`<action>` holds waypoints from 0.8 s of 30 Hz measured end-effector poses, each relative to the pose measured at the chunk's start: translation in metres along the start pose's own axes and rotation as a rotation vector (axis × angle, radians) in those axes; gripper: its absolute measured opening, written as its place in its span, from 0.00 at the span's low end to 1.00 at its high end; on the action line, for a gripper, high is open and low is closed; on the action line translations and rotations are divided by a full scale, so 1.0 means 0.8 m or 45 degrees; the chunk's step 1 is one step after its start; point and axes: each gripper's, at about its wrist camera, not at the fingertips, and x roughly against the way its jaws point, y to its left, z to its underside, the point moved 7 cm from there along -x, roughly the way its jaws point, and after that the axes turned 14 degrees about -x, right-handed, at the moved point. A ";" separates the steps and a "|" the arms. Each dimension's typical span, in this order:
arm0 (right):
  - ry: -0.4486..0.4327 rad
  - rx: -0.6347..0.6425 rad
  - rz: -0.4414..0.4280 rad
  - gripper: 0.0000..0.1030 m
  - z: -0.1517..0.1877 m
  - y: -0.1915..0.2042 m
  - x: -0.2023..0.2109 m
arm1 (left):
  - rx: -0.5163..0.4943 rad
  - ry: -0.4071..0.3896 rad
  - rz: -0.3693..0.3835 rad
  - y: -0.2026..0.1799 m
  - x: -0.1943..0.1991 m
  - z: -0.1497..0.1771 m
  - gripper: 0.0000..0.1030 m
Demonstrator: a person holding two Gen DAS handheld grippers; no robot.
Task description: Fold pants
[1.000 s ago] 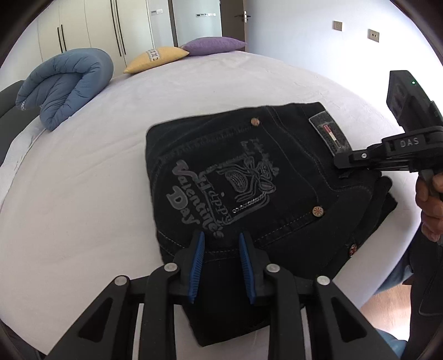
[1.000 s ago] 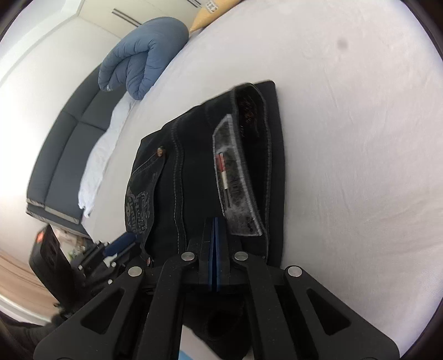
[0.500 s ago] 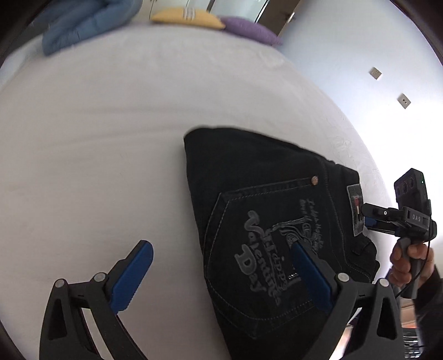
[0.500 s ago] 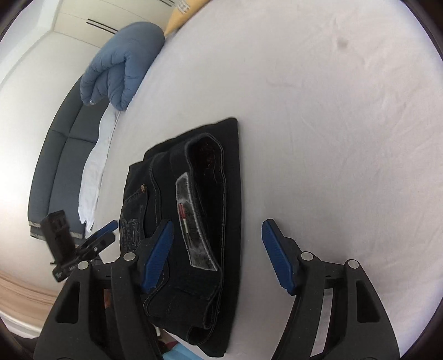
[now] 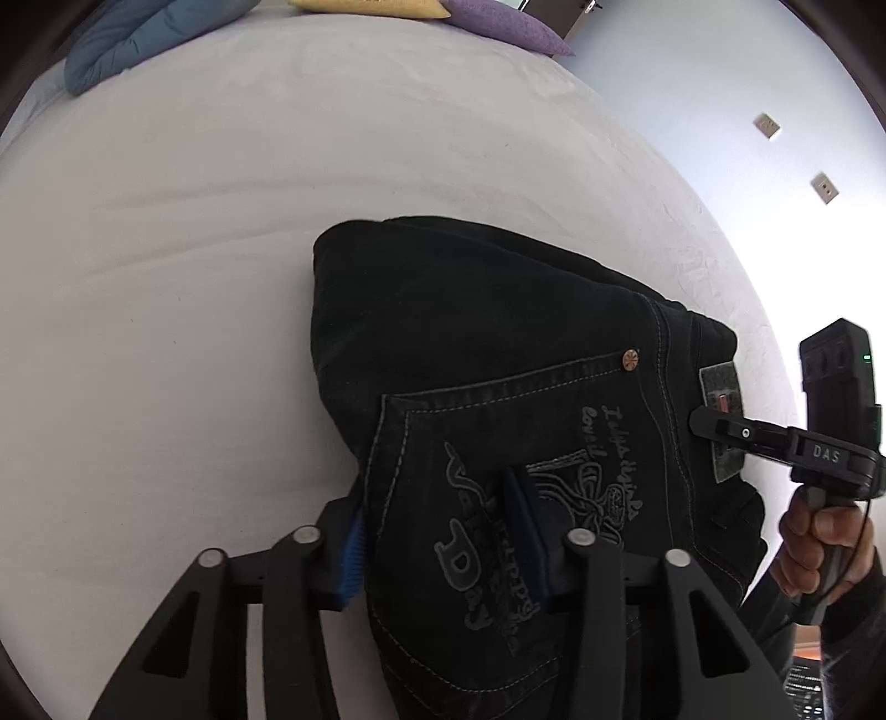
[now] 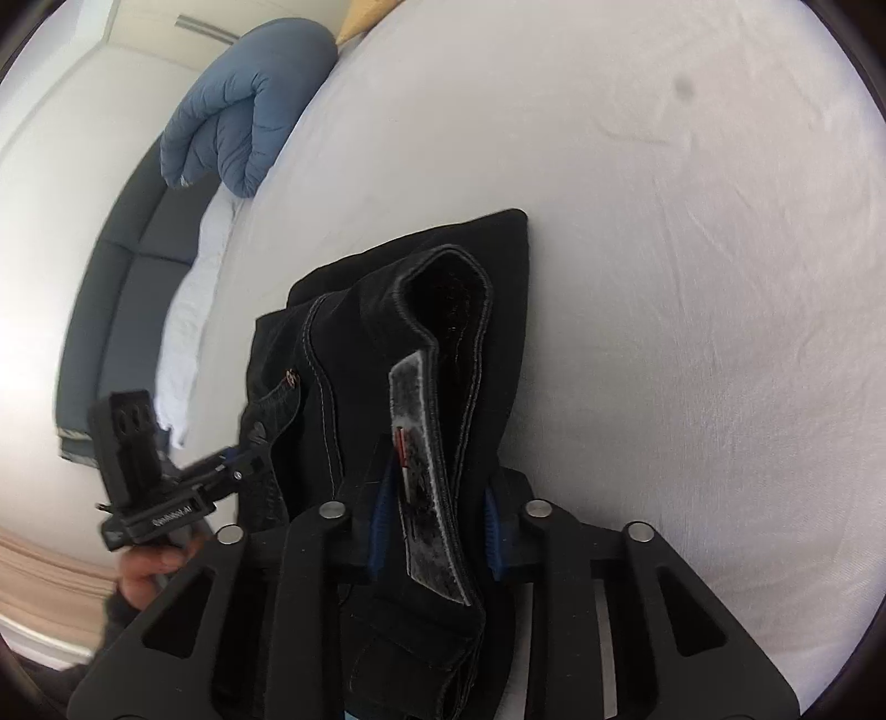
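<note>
Black pants (image 5: 498, 343), folded into a thick stack near the bed's (image 5: 194, 249) front edge. Heavy, stiff denim, so grab through all layers. Left gripper (image 5: 443, 531) jaws just closed on the pocket-side edge; right gripper (image 6: 437, 520) jaws just closed on the waistband.

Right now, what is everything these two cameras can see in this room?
black jeans: one pair, folded, on the near part of the bed
waistband patch: one, grey, on the jeans' waistband
bed sheet: one, white, covering the bed
duvet: one, blue, rolled at the bed's far end
cushions: two, yellow and purple, far end of the bed
sofa: one, dark grey, beside the bed
wall sockets: two, white, on the wall
left claw: black with blue pads, closed on the jeans' pocket side
right claw: black with blue pads, closed on the waistband
hand: one per claw handle
</note>
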 end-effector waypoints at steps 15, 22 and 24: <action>-0.178 0.305 0.136 0.14 -0.003 0.073 0.068 | -0.105 -0.092 -0.190 -0.039 0.056 -0.043 0.23; -0.261 0.306 0.134 0.14 -0.044 0.088 0.100 | -0.138 -0.142 -0.225 -0.031 0.080 -0.075 0.21; -0.272 0.314 0.139 0.14 -0.055 0.091 0.106 | -0.150 -0.153 -0.241 -0.032 0.082 -0.086 0.20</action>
